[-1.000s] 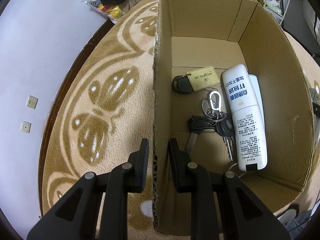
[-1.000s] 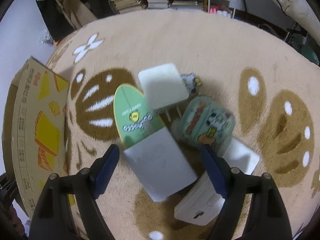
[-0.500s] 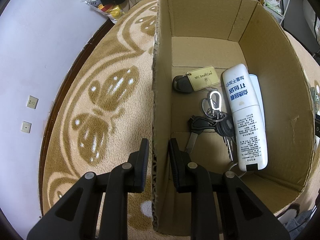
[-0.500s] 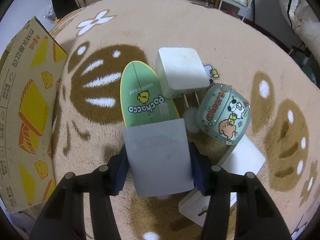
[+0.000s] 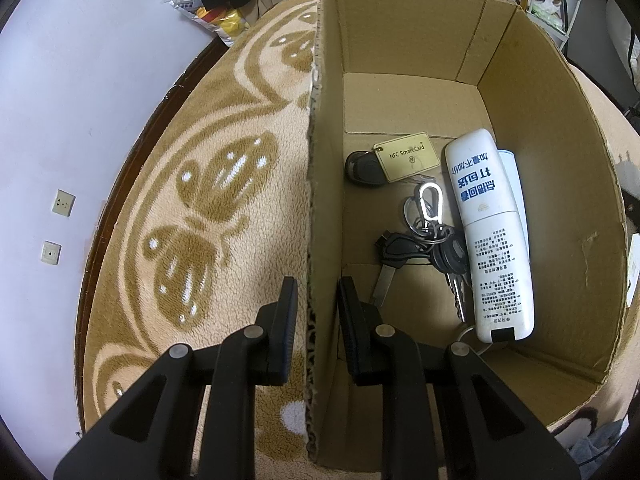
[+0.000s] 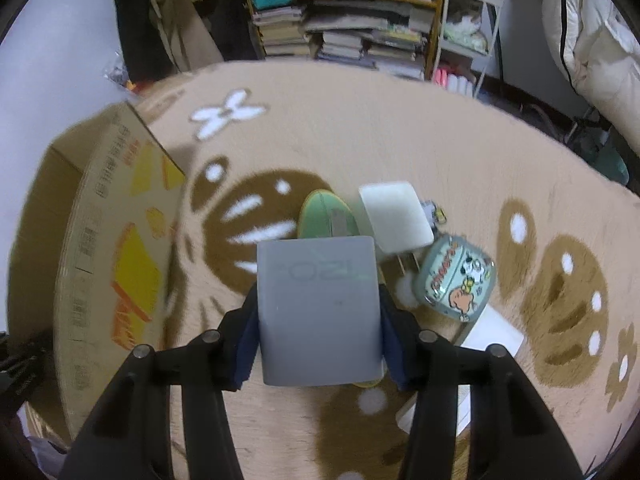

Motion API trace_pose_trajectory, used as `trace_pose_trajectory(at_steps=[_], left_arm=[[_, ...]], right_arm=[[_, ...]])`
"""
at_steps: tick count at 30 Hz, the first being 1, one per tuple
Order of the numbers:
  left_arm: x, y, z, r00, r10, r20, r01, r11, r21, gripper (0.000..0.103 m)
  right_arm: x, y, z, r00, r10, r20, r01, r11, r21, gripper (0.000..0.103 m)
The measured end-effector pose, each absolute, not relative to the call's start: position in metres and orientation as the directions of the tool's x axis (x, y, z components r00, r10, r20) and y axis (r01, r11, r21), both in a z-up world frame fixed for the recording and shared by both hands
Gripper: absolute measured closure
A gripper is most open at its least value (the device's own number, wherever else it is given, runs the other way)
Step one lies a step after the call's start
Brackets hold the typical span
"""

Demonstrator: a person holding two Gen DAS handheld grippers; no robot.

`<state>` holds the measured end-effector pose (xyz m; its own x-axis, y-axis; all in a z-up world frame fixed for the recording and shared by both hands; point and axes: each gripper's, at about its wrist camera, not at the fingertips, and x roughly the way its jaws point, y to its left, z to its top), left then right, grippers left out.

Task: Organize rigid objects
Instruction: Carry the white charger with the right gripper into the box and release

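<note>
Grey and flat, a rectangular case (image 6: 318, 310) sits gripped between the blue-padded jaws of the right gripper (image 6: 318, 344), lifted above the beige and brown rug (image 6: 400, 140); faint embossed lettering on its face cannot be read. Just beyond it at 12 o'clock lies a green oval case (image 6: 324, 218), partly hidden. At 1 o'clock a white square charger (image 6: 394, 216) rests with its prongs toward the camera, and at 2 o'clock a pale green earbud case (image 6: 460, 280) shows cartoon animals and a word that looks like "Cheers". A white box (image 6: 494, 330) lies under it. At 9 o'clock stands the cardboard box (image 6: 112, 248), printed with yellow and orange shapes and blurred characters.

In the left view, the left gripper (image 5: 318, 312) straddles the box's near wall, jaws narrowly parted on either side of it; whether they pinch the cardboard I cannot tell. Inside lie a bunch of keys (image 5: 424, 248) with a silver carabiner, a white remote-like device (image 5: 490, 236) with blue Chinese print, and farther in, a tan tag reading "NFC Smart Card" (image 5: 406, 156) on a black fob (image 5: 362, 168).
</note>
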<state>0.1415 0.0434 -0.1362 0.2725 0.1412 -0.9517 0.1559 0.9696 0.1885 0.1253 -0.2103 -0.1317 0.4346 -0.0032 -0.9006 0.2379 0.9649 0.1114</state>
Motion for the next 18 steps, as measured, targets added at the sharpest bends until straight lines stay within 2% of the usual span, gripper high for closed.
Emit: trace_pose_trajectory(at_steps=[9,18], left_arm=[[0.140,0.040,-0.137,0.278,0.155,-0.948,0.163,0.965,0.206,0.082],[0.140,0.039,-0.137,0.276,0.157,-0.948,0.163,0.965,0.207,0.083]], right_arm=[[0.129,-0.178,-0.074,0.625,0.056,-0.778,0.127,0.977,0.172,0.047],[0.131,-0.123,-0.066,0.664,0.157,-0.731,-0.014,0.980,0.197,0.047]])
